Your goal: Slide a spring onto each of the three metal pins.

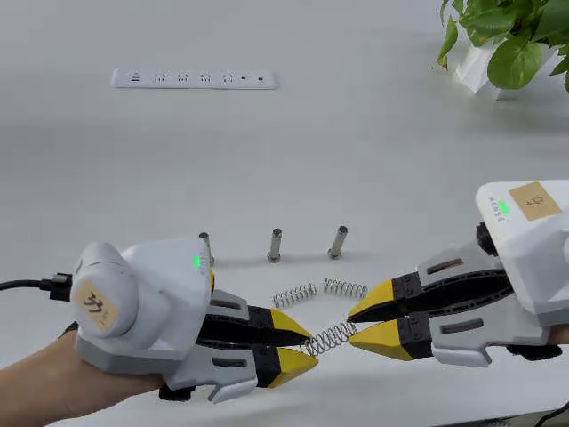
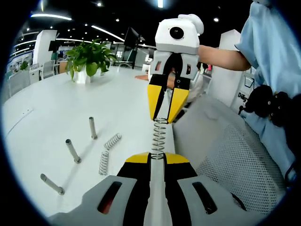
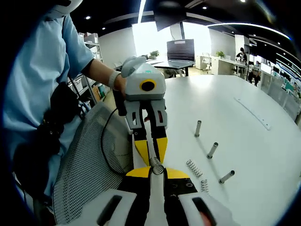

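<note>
Spring (image 1: 329, 338) clamped by L gripper (image 1: 313, 349) & R gripper (image 1: 351, 326) jaws; white bench (image 1: 356, 160), office (image 3: 221, 56).

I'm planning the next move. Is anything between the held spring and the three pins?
Two loose springs lie flat on the table between the pins and the held spring, which the left tongs and right tongs grip. They're low, so a lifted path would likely clear them. Nothing else visible intervenes.

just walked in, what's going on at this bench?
A person holds one spring stretched between both grippers: the left gripper and the right gripper are each shut on one end of it. The three metal pins stand upright on the table, all bare, with two more springs lying loose near them.
</note>
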A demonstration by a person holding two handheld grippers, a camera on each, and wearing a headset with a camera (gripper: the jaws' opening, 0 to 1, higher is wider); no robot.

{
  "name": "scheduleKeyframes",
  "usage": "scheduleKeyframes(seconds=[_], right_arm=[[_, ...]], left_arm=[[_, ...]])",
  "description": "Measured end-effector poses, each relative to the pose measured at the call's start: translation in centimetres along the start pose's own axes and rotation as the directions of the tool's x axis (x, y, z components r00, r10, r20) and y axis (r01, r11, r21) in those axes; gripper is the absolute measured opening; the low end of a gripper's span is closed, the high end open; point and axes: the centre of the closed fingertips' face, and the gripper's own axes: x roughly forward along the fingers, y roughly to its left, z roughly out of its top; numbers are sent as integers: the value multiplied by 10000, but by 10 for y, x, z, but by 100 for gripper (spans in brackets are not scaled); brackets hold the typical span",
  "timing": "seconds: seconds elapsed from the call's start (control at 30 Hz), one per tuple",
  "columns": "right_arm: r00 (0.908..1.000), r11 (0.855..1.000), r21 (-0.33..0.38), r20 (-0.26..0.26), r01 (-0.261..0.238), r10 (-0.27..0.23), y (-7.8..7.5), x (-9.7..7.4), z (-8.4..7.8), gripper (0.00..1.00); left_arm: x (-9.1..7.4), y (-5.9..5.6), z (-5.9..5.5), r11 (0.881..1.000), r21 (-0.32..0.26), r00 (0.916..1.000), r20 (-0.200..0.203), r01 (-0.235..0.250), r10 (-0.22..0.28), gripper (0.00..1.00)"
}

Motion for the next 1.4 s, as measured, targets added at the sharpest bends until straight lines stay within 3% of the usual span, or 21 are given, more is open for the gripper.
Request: scheduleKeyframes(seconds=[0.27,0.93,1.0,1.1,1.2,1.3,1.4], right_arm=[[9997,9986,-524,-249,-67,55,1,5,5,6],[9975,9948,-1022,-708,-50,-23,0,7,2,6],[9973,9945,-1046,-735,10,-88,-1,7,1,10],[9966,9937,-1110,-785,159,-247,-4,7,2,24],[9929,9910,-1336,-1167,69,-227,-6,6,-2,24],[9822,9858,-1668,-1871,-164,-153,-6,7,-10,25],[9743,9821,-1842,-2254,-395,-30,-7,10,-15,24]], left_arm=[[6,0,-5,9999,-108,9996,-275,10,-13,7],[5,-1,-8,9993,-334,9998,-95,-182,179,6],[5,-1,-9,9994,-277,9997,-132,-208,205,6],[6,-2,-12,9996,77,9990,-362,-256,259,6],[8,-2,-16,9990,333,9974,-653,-282,304,6],[9,0,-22,9952,889,9929,-1077,-403,498,6],[12,0,-22,9931,1087,9915,-1176,-430,558,6]])
